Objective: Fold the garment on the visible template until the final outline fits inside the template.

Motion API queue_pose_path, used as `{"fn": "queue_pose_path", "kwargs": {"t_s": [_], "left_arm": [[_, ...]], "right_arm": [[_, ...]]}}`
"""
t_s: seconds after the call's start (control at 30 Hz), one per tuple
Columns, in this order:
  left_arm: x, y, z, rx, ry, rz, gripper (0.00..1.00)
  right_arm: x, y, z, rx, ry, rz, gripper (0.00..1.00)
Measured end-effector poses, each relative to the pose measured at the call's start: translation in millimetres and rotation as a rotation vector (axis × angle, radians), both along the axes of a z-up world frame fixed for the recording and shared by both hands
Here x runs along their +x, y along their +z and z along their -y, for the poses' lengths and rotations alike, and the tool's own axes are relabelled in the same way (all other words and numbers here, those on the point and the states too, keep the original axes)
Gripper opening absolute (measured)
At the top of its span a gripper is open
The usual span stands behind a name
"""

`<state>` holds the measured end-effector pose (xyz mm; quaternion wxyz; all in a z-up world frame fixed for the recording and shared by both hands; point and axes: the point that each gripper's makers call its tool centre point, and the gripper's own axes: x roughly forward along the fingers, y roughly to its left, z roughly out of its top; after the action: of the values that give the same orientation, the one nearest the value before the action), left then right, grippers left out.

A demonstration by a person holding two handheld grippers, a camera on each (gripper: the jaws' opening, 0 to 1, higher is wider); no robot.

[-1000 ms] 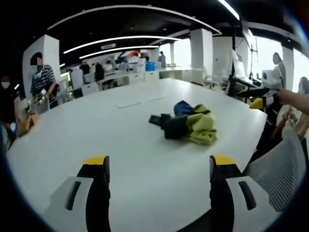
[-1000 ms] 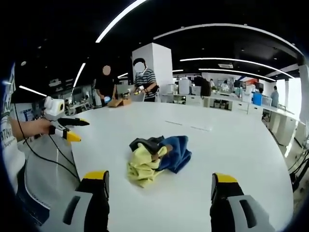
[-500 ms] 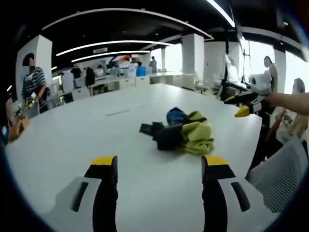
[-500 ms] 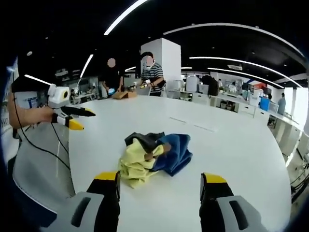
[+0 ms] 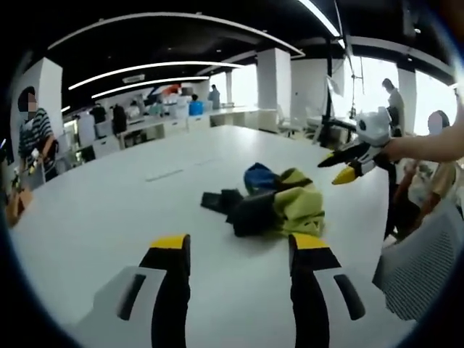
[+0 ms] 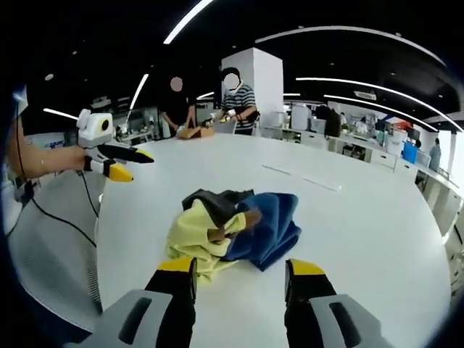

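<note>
The garment point(image 5: 272, 203) lies crumpled in a heap of yellow, blue and black cloth on the white tabletop point(image 5: 109, 210), nearer the edge where the person stands than the far edge. No fold has been made yet, so the step in hand looks like the approach to a first grasp. I cannot make out a template outline around the heap.

In the right gripper view the right gripper point(image 6: 240, 268) has its fingers apart and empty, and the heap point(image 6: 232, 228) lies just beyond the fingertips, its yellow part nearest the left one. In the left gripper view the left gripper point(image 5: 241, 245) is likewise spread and empty, the heap ahead and slightly right, not touching.

The next move probably calls for pinching an outer layer and spreading the cloth flat before folding.
</note>
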<state>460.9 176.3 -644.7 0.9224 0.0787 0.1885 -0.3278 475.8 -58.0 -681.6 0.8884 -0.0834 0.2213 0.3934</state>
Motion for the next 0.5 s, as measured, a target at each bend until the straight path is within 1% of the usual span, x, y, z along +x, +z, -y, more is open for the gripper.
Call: {"fn": "queue_pose_path", "kwargs": {"t_s": [0.03,0.2,0.3,0.4,0.5], "left_arm": [[2.5,-0.9,2.1,-0.002,-0.007,-0.002,0.48],[13.9,-3.9,15.5,0.005,-0.047,-0.004,0.42],[20.7,-6.0,25.3,0.01,-0.075,-0.012,0.4],[28.6,-9.0,33.1,0.021,-0.096,-0.008,0.39],[35.6,-12.6,39.7,0.02,-0.111,-0.018,0.37]], "right_arm": [[2.2,-2.5,-0.8,0.0,0.0,-0.009,0.42],[10.0,-8.2,-7.4,0.002,0.022,-0.01,0.36],[13.0,-12.4,-11.3,-0.002,0.036,-0.024,0.36],[17.3,-15.5,-15.6,-0.004,0.051,-0.023,0.34],[21.0,-17.1,-19.4,-0.016,0.068,-0.017,0.32]]}}
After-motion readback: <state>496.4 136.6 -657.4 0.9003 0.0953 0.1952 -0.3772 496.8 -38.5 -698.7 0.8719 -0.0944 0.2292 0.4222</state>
